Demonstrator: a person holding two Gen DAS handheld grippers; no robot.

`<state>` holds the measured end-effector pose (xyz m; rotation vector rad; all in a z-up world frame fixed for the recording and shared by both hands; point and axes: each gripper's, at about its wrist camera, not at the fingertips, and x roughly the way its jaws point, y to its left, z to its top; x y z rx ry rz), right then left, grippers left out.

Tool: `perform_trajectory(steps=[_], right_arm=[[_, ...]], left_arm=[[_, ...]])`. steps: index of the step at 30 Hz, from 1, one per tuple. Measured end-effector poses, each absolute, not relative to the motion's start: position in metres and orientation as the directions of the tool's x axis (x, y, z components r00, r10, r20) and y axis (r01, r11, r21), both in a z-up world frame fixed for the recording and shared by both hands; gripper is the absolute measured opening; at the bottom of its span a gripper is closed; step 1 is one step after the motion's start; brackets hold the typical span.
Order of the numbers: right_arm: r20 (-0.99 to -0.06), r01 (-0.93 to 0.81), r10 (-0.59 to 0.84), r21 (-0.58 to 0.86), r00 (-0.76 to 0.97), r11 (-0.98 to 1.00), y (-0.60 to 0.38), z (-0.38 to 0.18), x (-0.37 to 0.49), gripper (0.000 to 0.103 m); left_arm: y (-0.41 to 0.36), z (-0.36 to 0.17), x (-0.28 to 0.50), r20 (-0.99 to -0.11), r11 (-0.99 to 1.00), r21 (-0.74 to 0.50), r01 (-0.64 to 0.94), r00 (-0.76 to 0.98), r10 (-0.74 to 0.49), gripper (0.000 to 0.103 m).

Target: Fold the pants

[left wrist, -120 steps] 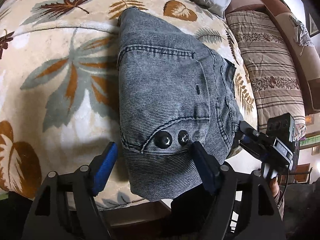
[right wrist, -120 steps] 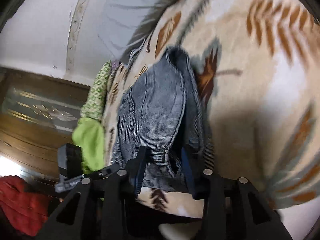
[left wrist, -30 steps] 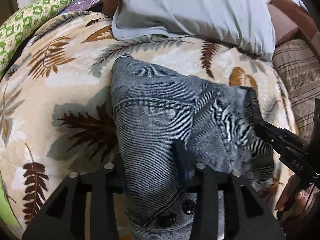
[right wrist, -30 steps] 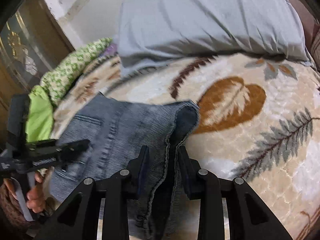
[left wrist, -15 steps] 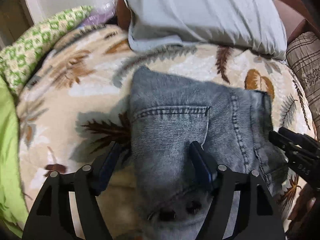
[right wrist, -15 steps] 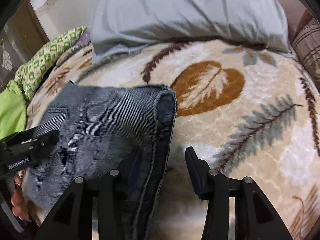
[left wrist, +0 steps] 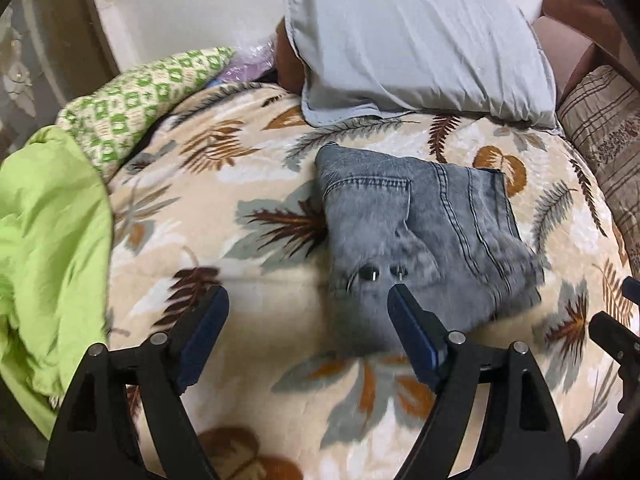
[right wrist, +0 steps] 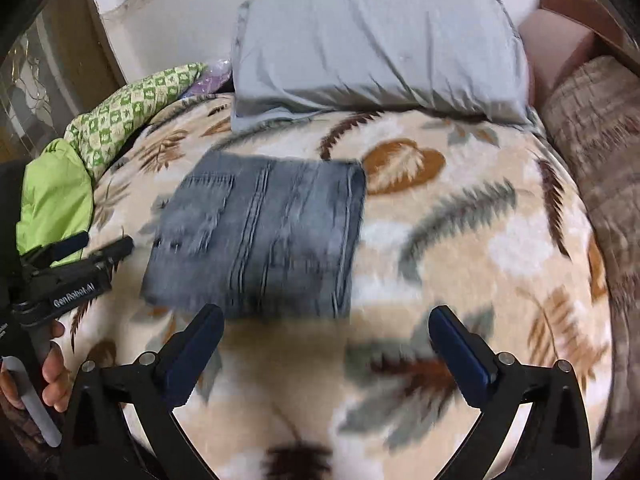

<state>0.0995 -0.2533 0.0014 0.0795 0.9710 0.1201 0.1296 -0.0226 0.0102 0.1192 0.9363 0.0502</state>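
Your left gripper (left wrist: 308,332) and right gripper (right wrist: 326,346) have just opened wide, empty; the folded pants (right wrist: 256,236) lie on the blanket (right wrist: 460,248). Snag a corner and it unfolds

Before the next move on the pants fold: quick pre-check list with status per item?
1. Left gripper released: ok. Its jaws have just been opening and stand wide, nothing between them.
2. Right gripper released: ok. Its jaws have just been opening, and only the leaf-print blanket shows between them.
3. Jeans folded compact: ok, a squarish bundle lying flat on the blanket.
4. Jeans clear of the grey pillow: ok, blanket shows between them.
5. Bundle edges squared: cannot tell, both views are motion-blurred.
6. Near corner by the two buttons flat: cannot tell, blurred in the left wrist view.
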Motion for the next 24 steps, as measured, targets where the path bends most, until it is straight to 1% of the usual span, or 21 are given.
perform_trajectory(steps=[4,8,16,24], right_arm=[[-0.804,-0.063,0.080,0.053,0.589,0.997,-0.250,0.001,0.062,0.103],[-0.811,-0.058,0.035,0.002,0.584,0.998,-0.244,-0.004,0.034,0.103],[-0.796,-0.055,0.004,-0.037,0.605,0.998,-0.244,0.001,0.017,0.103],[-0.790,-0.033,-0.027,-0.060,0.613,0.998,-0.247,0.000,0.009,0.103]], left_arm=[[-0.023,0.013,0.093,-0.791,0.992,0.125,0.016,0.606,0.090,0.082],[-0.026,0.006,0.063,-0.790,0.991,0.127,0.033,0.607,0.081,0.083],[-0.032,-0.002,0.043,-0.801,0.985,0.164,0.049,0.590,0.104,0.083],[-0.033,0.000,0.035,-0.817,0.984,0.162,0.071,0.569,0.093,0.083]])
